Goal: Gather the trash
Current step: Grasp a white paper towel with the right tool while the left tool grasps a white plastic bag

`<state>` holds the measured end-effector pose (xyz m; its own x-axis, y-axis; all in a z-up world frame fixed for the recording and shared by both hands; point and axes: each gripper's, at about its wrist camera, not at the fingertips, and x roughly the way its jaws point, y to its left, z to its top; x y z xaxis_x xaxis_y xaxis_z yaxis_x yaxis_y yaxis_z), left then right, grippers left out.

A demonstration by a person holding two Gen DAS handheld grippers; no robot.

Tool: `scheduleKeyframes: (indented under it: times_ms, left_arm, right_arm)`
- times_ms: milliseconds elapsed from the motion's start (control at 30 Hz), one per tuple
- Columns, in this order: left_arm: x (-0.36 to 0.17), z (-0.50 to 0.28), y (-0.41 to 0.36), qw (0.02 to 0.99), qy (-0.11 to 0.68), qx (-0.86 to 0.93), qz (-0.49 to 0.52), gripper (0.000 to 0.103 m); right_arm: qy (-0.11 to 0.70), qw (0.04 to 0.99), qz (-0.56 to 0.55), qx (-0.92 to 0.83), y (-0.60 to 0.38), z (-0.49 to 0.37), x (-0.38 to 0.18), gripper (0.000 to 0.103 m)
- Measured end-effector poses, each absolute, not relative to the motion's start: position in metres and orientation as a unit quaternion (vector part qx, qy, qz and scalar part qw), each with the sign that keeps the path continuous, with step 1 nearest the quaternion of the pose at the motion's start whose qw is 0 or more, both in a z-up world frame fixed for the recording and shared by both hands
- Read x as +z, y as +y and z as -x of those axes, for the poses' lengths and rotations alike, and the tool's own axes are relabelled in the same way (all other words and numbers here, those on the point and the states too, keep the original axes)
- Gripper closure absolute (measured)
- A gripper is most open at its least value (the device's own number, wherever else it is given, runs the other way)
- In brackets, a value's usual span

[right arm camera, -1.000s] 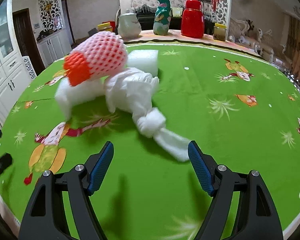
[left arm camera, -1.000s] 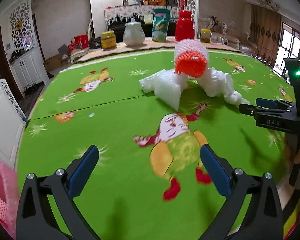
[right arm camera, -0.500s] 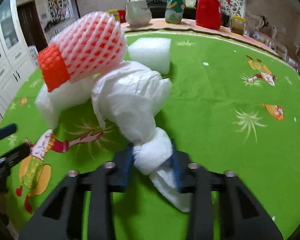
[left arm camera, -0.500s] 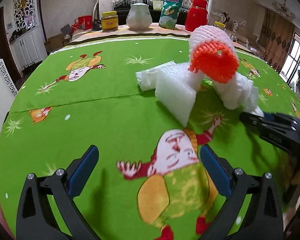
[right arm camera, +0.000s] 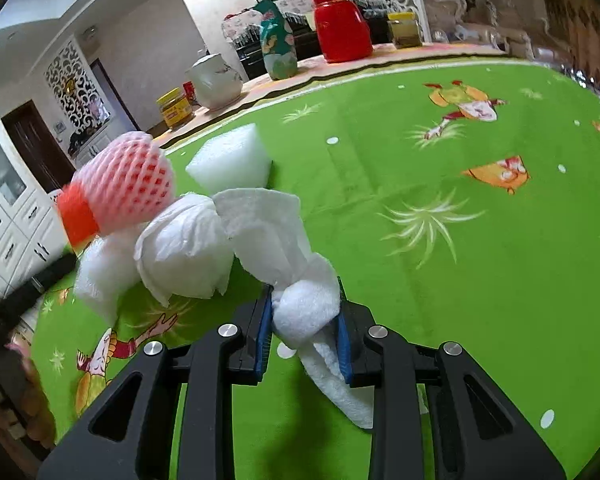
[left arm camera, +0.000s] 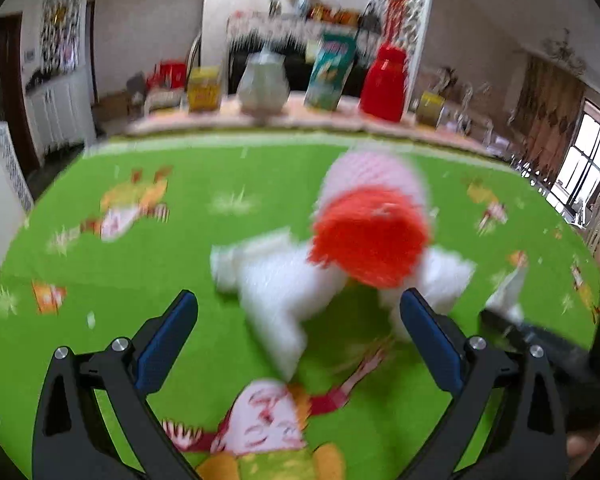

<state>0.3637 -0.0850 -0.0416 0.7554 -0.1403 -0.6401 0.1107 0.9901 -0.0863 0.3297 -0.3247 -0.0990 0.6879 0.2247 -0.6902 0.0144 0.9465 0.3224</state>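
My right gripper [right arm camera: 304, 320] is shut on the knotted end of a crumpled white tissue [right arm camera: 228, 240] and holds it lifted off the green tablecloth [right arm camera: 460, 260]. A pink and orange foam fruit net [right arm camera: 120, 180] lies on white foam pieces [right arm camera: 230, 162] just left of it. In the blurred left wrist view my left gripper [left arm camera: 296, 340] is open, its fingers on either side of a white foam piece [left arm camera: 280, 284], with the fruit net [left arm camera: 372, 232] just beyond. The right gripper [left arm camera: 540, 336] shows at the right edge there.
At the table's far edge stand a red jar [right arm camera: 340, 28], a green snack bag [right arm camera: 278, 46], a white pot [right arm camera: 214, 80] and a yellow jar [right arm camera: 174, 108]. White cabinets [right arm camera: 4, 216] stand at the left.
My right gripper has closed on the tissue's knot and raised it, tilting. My left gripper has moved forward to the foam pieces, still open.
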Motion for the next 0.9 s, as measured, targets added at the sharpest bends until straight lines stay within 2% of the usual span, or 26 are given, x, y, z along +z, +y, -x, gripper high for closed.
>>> scheduleKeyframes:
  times_ms: [133,400,533,733,900]
  left_arm:
    - [-0.027,-0.389,-0.114,0.937,0.342,-0.069,-0.032,0.005]
    - [-0.040,-0.427,-0.128,0.918,0.390,-0.071,-0.031,0.005]
    - [-0.042,-0.400,-0.128,0.923,0.373,-0.091,-0.015,0.005]
    - [-0.061,-0.363,-0.150,0.923,0.363,-0.125,-0.024,0.006]
    - [-0.085,-0.374,-0.179,0.908,0.390,-0.136,-0.071,0.020]
  right_arm:
    - [0.389,0.905,-0.161,0.055,-0.328,-0.331,-0.100,0.076]
    - [0.396,0.899,-0.178,0.060,-0.333,-0.333,-0.105,0.076]
    - [0.403,0.892,-0.197,0.058,-0.339,-0.335,-0.110,0.076]
    - [0.354,0.910,-0.215,0.016,-0.360,-0.323,-0.099,0.076]
    - [0.355,0.908,-0.221,0.011,-0.365,-0.324,-0.100,0.076]
